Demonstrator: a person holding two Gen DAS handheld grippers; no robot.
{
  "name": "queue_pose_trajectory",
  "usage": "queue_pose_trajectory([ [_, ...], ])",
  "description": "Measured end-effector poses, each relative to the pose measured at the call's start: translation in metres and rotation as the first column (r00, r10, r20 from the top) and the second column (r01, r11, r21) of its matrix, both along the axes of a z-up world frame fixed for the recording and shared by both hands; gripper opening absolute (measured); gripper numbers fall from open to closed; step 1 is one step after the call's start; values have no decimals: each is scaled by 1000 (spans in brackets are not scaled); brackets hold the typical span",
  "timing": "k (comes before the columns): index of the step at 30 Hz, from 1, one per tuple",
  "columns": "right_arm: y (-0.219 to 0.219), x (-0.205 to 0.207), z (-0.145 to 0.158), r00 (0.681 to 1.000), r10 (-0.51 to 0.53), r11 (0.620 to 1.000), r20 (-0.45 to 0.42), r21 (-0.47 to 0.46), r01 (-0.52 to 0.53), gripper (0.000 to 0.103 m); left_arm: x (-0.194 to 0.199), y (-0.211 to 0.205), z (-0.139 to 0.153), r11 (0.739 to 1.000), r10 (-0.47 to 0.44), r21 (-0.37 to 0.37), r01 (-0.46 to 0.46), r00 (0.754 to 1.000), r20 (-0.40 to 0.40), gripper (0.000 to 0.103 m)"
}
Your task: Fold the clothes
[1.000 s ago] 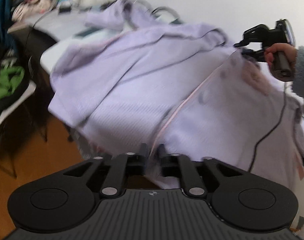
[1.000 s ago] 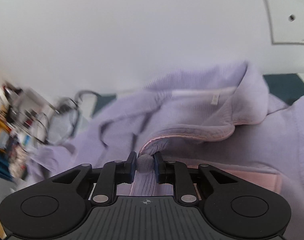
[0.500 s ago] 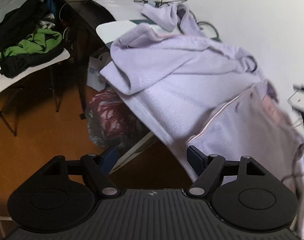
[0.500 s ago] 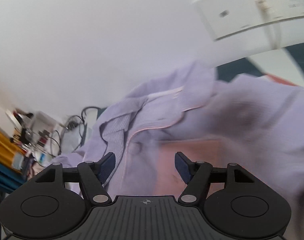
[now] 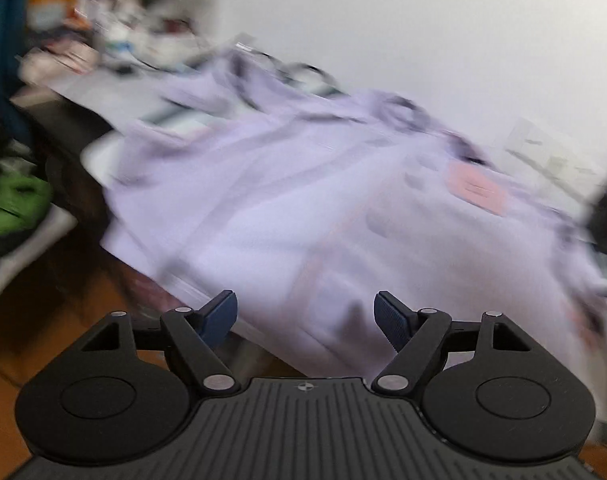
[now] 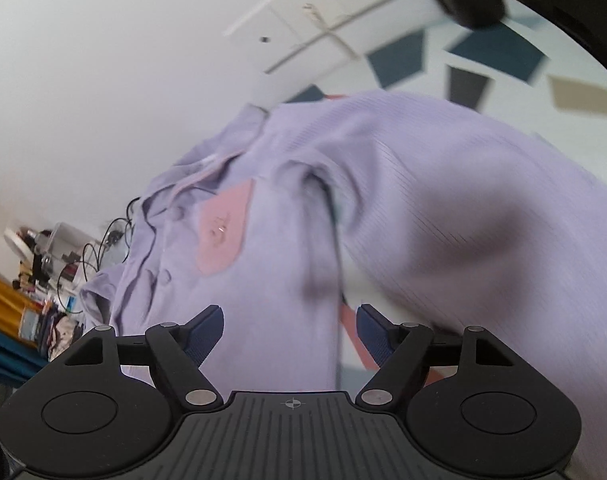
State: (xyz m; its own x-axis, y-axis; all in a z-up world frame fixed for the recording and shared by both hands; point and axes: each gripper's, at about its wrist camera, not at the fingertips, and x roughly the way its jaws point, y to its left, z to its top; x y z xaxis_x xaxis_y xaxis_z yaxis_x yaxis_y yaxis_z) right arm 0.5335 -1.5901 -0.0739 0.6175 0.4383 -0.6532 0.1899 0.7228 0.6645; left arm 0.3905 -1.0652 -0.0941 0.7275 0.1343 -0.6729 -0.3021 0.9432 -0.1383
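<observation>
A lilac button shirt (image 5: 303, 208) with a pink chest pocket (image 5: 477, 187) lies spread front-up on a table, its hem hanging over the near edge. My left gripper (image 5: 305, 316) is open and empty just above the hem. The view is blurred. In the right wrist view the same shirt (image 6: 287, 248) fills the middle, with its pink pocket (image 6: 223, 236) and a bulging sleeve (image 6: 483, 216) at the right. My right gripper (image 6: 289, 334) is open and empty, close over the shirt's side by the sleeve seam.
A cluttered desk with cables (image 5: 143, 40) stands behind the table at the far left. Green and dark clothes (image 5: 11, 204) lie on a chair at the left. A white wall (image 5: 423, 20) runs behind. The patterned tabletop (image 6: 483, 56) shows past the sleeve.
Both grippers were shut on the shirt a second ago and have let go. They now stand open, the left one back over the hem, the right one shifted toward the sleeve.
</observation>
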Motion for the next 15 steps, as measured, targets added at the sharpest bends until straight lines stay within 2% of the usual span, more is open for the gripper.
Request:
queue_pose_trajectory([
  [2, -6, -12, -4, 1000, -23, 999, -3, 36, 23, 71, 17, 7, -12, 997, 71, 38, -68, 995, -73, 78],
  [4, -6, -15, -6, 999, -35, 998, -3, 58, 35, 71, 30, 9, -27, 998, 53, 32, -49, 991, -126, 80],
  [7, -4, -18, -5, 999, -37, 997, 7, 74, 36, 71, 36, 2, -22, 995, 25, 96, -10, 988, -154, 80],
  [9, -4, -19, -2, 999, -34, 997, 22, 72, 33, 71, 31, 1, -14, 995, 31, 93, -18, 990, -141, 80],
  [11, -5, -20, 1, 999, -41, 997, 27, 70, 39, 71, 20, 4, -7, 999, 38, 43, -34, 993, -109, 80],
  [12, -7, -21, 3, 998, -48, 996, 26, 72, 47, 71, 12, 7, -4, 999, 39, -12, -40, 995, -91, 80],
  [14, -12, -22, 5, 998, -63, 995, 23, 73, 61, 71, -6, 13, -2, 985, 15, -171, -23, 999, -47, 80],
  [15, -15, -22, 6, 997, -69, 995, 23, 70, 68, 71, -15, 16, -2, 967, 2, -253, -8, 1000, -22, 80],
])
